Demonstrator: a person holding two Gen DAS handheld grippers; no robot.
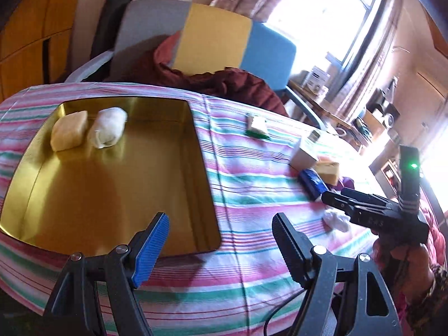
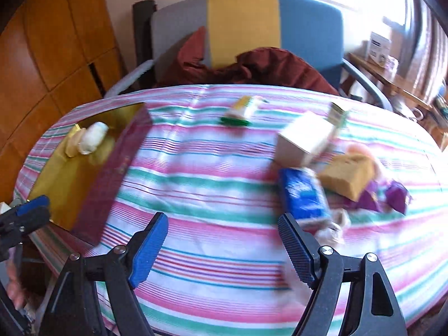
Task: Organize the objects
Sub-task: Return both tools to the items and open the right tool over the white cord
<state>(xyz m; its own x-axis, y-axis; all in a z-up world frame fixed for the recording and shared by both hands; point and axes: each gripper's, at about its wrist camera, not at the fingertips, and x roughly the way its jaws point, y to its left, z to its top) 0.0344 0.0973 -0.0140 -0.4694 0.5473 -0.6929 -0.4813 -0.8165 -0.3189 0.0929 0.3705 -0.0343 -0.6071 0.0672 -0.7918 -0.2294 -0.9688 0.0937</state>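
Your gold metal tin [image 1: 112, 190] holds two wrapped bundles.
Yellow bundle [image 1: 68, 134] and white bundle [image 1: 107, 131] lie side by side, long axes parallel; both your hand-held grippers [image 1: 221, 249] [image 2: 224, 249] gape wide, empty.

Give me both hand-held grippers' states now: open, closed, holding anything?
Left hand-held gripper: open, nothing between its fingers.
Right hand-held gripper: open, nothing between its fingers.

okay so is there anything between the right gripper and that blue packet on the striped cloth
Nothing visible blocks it. The right gripper is open and empty, and only bare striped cloth lies between it and the blue packet. A cardboard box and a yellow block crowd the packet's far side, not the near side.
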